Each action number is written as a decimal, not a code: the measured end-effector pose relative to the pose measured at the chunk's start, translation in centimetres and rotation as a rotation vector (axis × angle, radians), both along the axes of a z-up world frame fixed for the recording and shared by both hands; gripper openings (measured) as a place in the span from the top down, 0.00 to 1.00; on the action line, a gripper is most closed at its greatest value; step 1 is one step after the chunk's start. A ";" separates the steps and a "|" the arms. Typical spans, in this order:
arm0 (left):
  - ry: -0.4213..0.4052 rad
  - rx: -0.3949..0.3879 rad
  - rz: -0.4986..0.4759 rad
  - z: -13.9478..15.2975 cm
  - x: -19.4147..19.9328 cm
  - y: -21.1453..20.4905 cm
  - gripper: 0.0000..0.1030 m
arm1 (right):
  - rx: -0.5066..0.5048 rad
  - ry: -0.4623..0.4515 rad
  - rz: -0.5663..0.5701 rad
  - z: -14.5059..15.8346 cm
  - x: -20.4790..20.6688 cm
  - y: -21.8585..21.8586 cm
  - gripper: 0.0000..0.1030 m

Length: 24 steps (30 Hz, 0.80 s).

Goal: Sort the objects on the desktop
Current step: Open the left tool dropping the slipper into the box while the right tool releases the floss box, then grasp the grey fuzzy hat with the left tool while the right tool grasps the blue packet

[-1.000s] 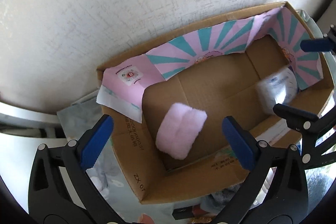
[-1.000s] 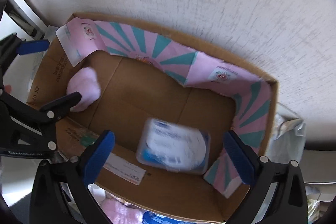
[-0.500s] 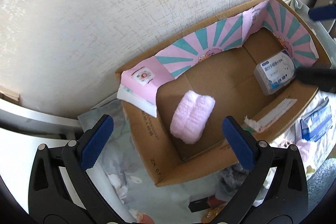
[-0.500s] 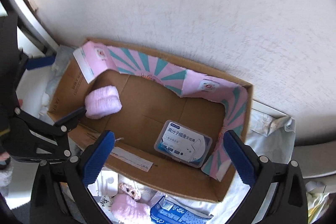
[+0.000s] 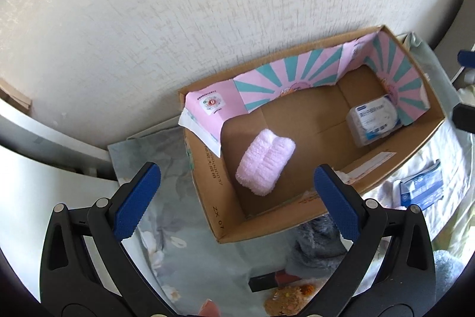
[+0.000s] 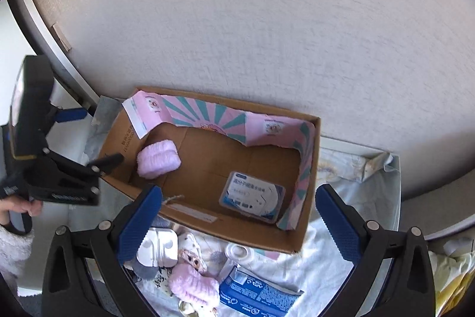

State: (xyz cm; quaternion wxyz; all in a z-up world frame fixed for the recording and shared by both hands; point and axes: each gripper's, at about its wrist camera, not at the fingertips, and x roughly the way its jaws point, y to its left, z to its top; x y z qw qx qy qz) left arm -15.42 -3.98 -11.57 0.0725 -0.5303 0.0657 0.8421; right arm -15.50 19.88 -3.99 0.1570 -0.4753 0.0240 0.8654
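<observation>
I have both grippers raised above the box (image 5: 225,216) and neither is carrying anything. My left gripper (image 5: 237,198) is spread wide with nothing between its blue pads (image 5: 135,199); it hangs over the box's near-left corner, one pad outside over the floral cloth (image 5: 178,242), the other over the near rim. My right gripper (image 6: 237,222) is likewise spread wide and bare, its gap straddling the near wall of the box (image 6: 261,238).

Inside, the pink towel (image 5: 265,165) lies flat on the cardboard floor toward the left end, close to the left wall but apart from it. The white pack (image 6: 252,196) lies toward the right end, just beside the pink-and-teal liner (image 6: 305,162) that stands along the back and right walls. Between towel and pack the floor is open cardboard, the widest free patch I see. The back rim sits against the textured wall (image 6: 267,34), so there is no room behind.

In front of the box, from the right wrist view, the cloth is crowded: a white plastic case (image 6: 158,247), a second pink towel (image 6: 194,285), a blue packet (image 6: 261,294) and a small round lid (image 6: 237,253), all close together near the front wall. The person's hand (image 6: 20,207) grips the left tool's handle at the far left.
</observation>
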 end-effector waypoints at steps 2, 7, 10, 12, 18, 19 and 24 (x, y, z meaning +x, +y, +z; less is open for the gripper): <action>0.011 0.008 0.000 0.6 0.4 -0.1 0.00 | 0.009 -0.005 -0.005 -0.1 0.3 0.1 0.00; 0.023 0.057 -0.002 1.6 1.5 -0.5 0.00 | 0.036 -0.010 0.001 0.0 1.3 0.2 0.00; 0.027 0.100 0.005 2.2 2.5 -1.0 0.00 | 0.040 -0.007 0.015 0.1 2.0 0.2 0.00; 0.030 0.117 0.010 2.5 3.0 -1.3 0.00 | 0.045 -0.006 0.031 0.2 2.5 0.1 0.00; 0.066 0.154 0.034 4.0 6.2 -3.2 0.00 | 0.089 -0.019 0.086 0.2 4.5 -0.4 0.00; 0.070 0.164 0.039 4.1 6.8 -3.4 0.00 | 0.095 -0.020 0.098 0.1 5.0 -0.5 0.00; 0.049 0.196 0.054 2.2 9.8 -3.6 0.00 | 0.103 -0.060 0.160 -2.0 7.1 -0.9 0.00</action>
